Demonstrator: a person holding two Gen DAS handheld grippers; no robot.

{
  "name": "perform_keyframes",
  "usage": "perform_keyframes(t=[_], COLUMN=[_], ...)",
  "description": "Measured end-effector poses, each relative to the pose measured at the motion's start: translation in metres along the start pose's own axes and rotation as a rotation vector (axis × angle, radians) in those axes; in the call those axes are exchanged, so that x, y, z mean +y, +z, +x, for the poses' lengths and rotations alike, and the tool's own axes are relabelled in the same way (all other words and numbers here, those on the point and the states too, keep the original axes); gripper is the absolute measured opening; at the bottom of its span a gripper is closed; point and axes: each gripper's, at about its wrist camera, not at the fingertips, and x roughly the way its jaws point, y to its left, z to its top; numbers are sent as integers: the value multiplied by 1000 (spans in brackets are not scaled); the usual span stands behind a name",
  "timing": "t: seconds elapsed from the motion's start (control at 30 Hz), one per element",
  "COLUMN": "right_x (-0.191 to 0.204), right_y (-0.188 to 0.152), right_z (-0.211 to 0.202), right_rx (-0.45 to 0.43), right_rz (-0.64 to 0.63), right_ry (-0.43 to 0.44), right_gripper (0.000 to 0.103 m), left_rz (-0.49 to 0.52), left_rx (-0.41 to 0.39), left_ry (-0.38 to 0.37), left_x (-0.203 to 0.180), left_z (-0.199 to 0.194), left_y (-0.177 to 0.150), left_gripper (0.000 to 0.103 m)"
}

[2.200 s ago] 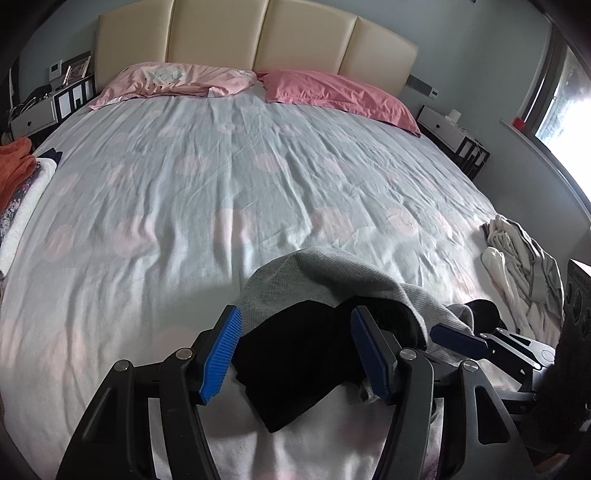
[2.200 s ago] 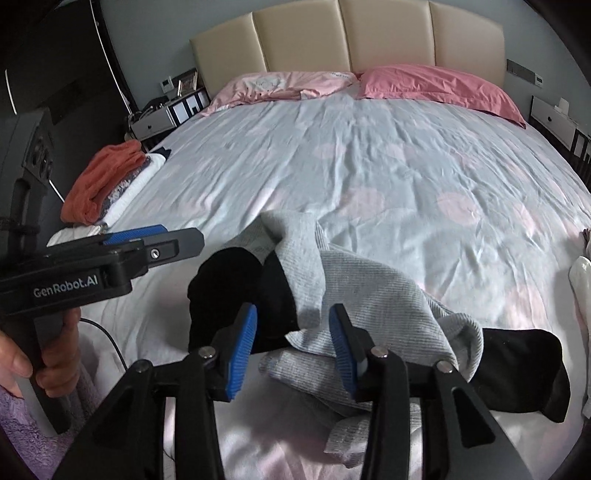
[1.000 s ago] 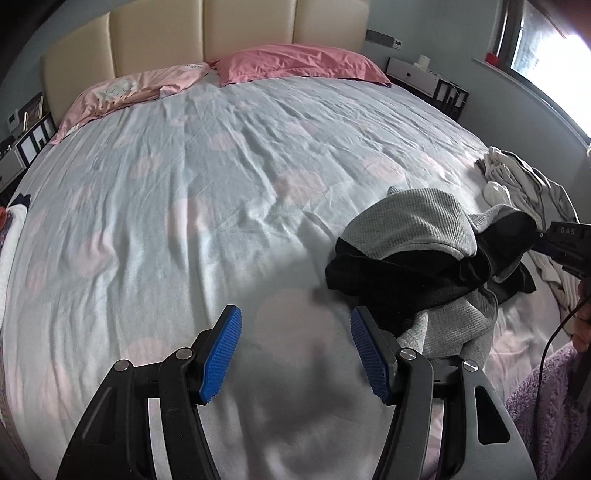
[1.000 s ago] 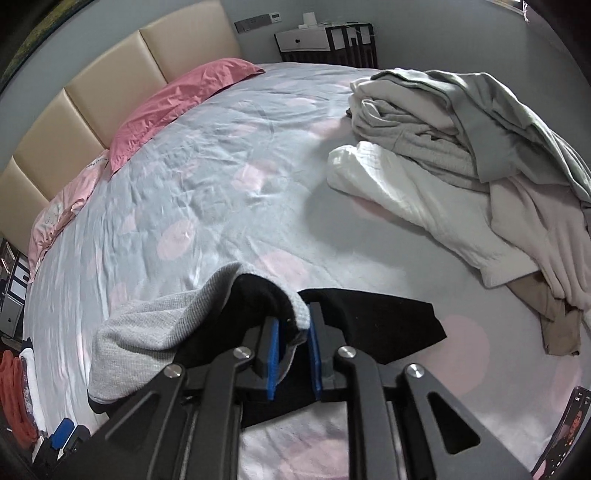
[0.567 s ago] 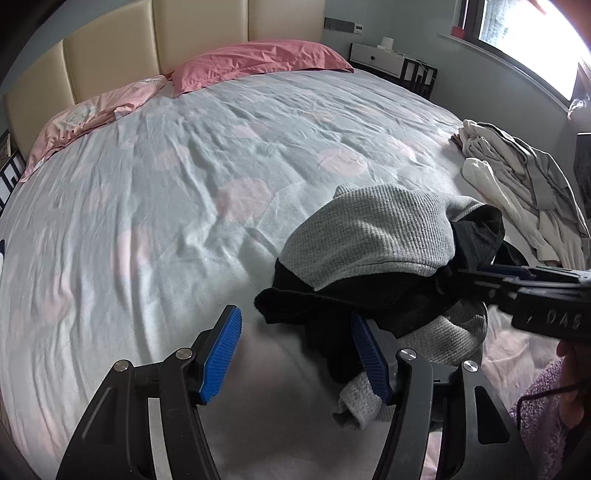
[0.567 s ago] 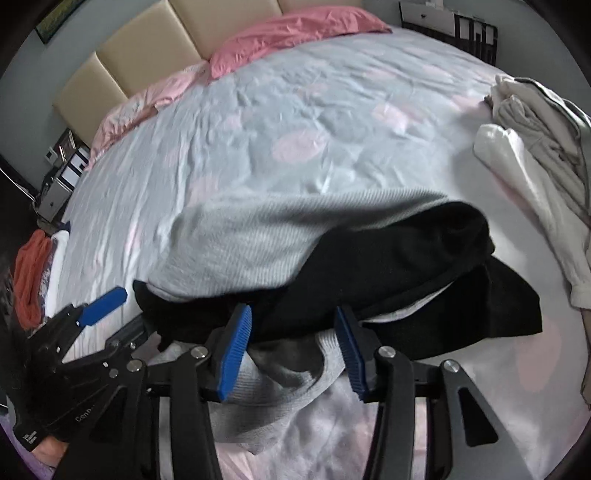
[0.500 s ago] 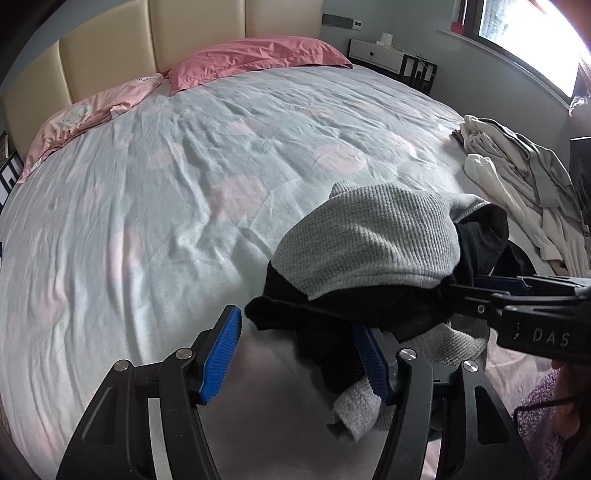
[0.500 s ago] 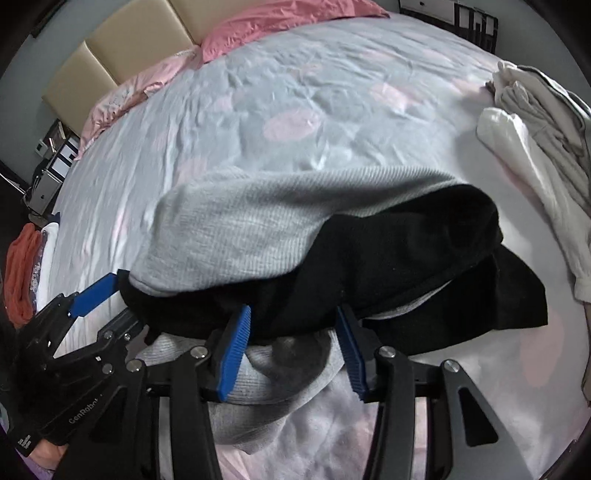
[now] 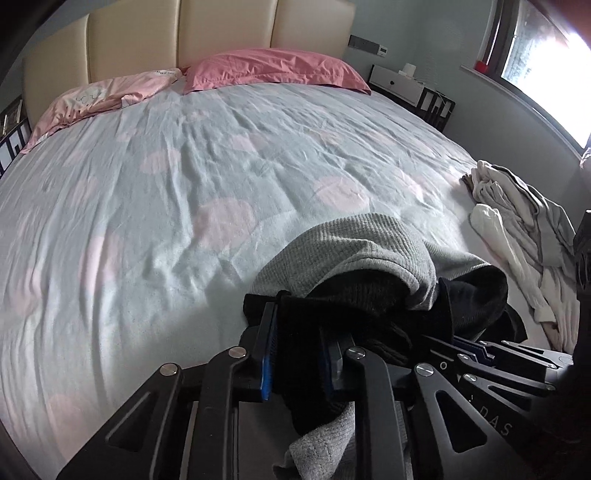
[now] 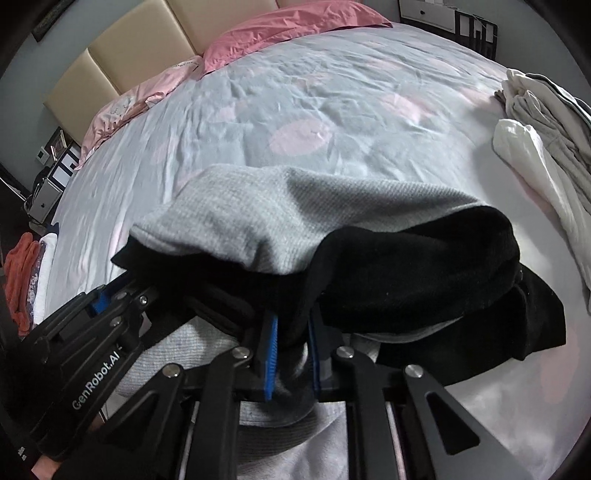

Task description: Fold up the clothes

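The garment point(image 9: 354, 254), a grey knit piece with black fabric bunched under and through it, lay crumpled on the near part of the bed point(image 9: 184, 192), by its right side. Half a second before, both pairs of tongs had stood wide apart with the cloth loose between their blue pads; now both were clenched on it. The left tongs point(image 9: 299, 354) gripped a fold of the black fabric at the heap's near left corner, with a grey hem hanging below the pads. The right tongs point(image 10: 291, 350) pinched black and grey layers at the heap's near edge, the grey top sheet spreading away beyond them and the black part trailing off to the right. The two tools sat close together: in the left wrist view the right tongs came in low from the right, and in the right wrist view the left tongs lay low on the left, its tip under the heap's left corner.

A pile of pale clothes point(image 10: 546, 122) lay well apart at the bed's right edge. Folded orange and white items point(image 10: 22, 273) were stacked at the far left. Two pink pillows point(image 9: 273, 68) rested against the beige headboard point(image 9: 221, 33).
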Motion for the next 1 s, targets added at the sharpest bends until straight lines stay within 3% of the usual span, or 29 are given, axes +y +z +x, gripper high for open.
perform_keyframes(t=[0.13, 0.23, 0.53, 0.77, 0.87, 0.97, 1.0], right_x=[10, 29, 119, 168, 166, 160, 153], right_y=[-1, -4, -30, -45, -43, -37, -34], right_z=[-20, -42, -112, -166, -175, -177, -171], right_rx=[-71, -144, -253, -334, -357, -363, -359], right_rz=[-47, -117, -279, -365, -358, -334, -328], right_ry=[25, 37, 228, 357, 335, 295, 247], right_gripper=[11, 10, 10, 10, 10, 10, 10], left_rz=[-15, -24, -114, -177, -176, -137, -128], left_rx=[-73, -122, -225, -421, -461, -416, -389], left_ry=[29, 53, 125, 219, 242, 276, 279], left_x=[8, 17, 60, 101, 110, 109, 108], left_z=[-32, -60, -143, -241, -264, -251, -242], left_y=[2, 3, -8, 0, 7, 7, 5], left_gripper=[9, 9, 9, 8, 8, 8, 8])
